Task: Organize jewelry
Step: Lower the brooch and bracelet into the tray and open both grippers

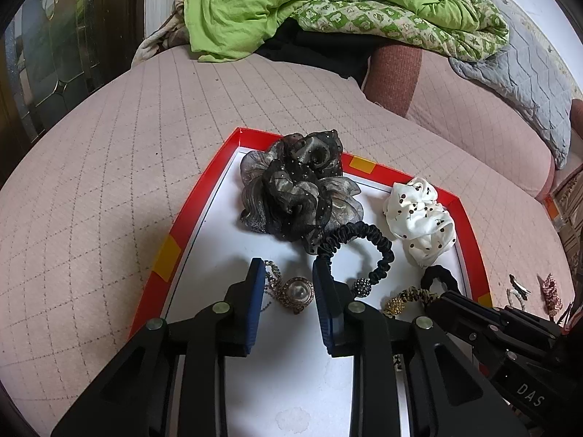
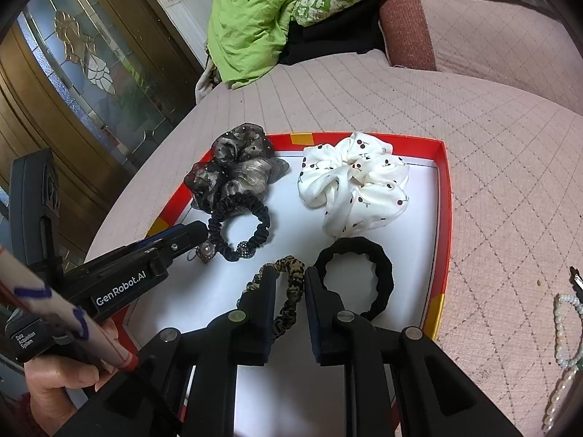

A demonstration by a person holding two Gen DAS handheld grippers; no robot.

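Observation:
A red-rimmed white tray (image 1: pixel 204 211) lies on the pink bed cover; it also shows in the right wrist view (image 2: pixel 442 196). In it lie a dark organza scrunchie (image 1: pixel 295 189), a white dotted scrunchie (image 1: pixel 419 215), a thin black hair tie with a bead (image 1: pixel 364 251), a pearl brooch on a chain (image 1: pixel 297 291), a leopard hair tie (image 2: pixel 291 291) and a thick black hair tie (image 2: pixel 355 278). My left gripper (image 1: pixel 288 280) is open over the brooch. My right gripper (image 2: pixel 289 287) is open with the leopard tie between its fingers.
A pearl bracelet (image 2: pixel 563 335) and a hair clip (image 2: pixel 575 278) lie on the cover right of the tray. A small patterned scrunchie (image 1: pixel 550 291) lies there too. A green quilt (image 1: pixel 328 3) is heaped at the back. A glass door (image 2: pixel 80 65) stands at left.

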